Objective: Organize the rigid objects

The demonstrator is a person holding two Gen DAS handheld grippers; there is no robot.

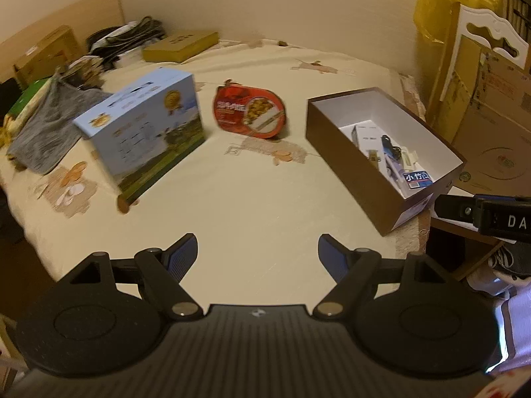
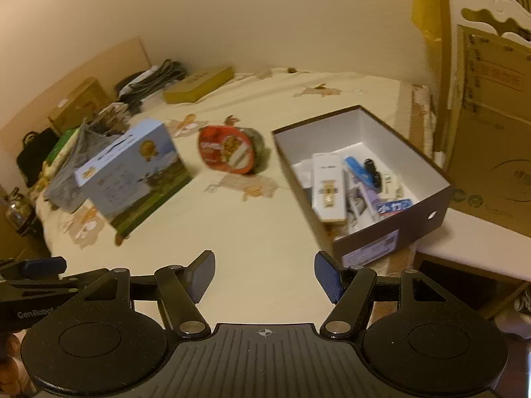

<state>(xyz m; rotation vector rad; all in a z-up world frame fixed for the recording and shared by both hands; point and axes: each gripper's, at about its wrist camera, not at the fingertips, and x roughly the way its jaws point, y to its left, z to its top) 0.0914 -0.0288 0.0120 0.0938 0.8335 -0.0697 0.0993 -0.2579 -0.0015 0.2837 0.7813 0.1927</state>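
Note:
A light blue carton stands on the cream cloth-covered table, left of centre; it also shows in the right wrist view. A red round food container leans on its edge in the middle, also seen in the right wrist view. An open brown box with a white inside holds several small items; the right wrist view shows it too. My left gripper is open and empty above the near table. My right gripper is open and empty, just left of the brown box's near corner.
A grey cloth, a flat olive box, black cables and a cardboard box lie at the back left. Large cardboard cartons and a white chair back stand on the right. The table edge runs beside the brown box.

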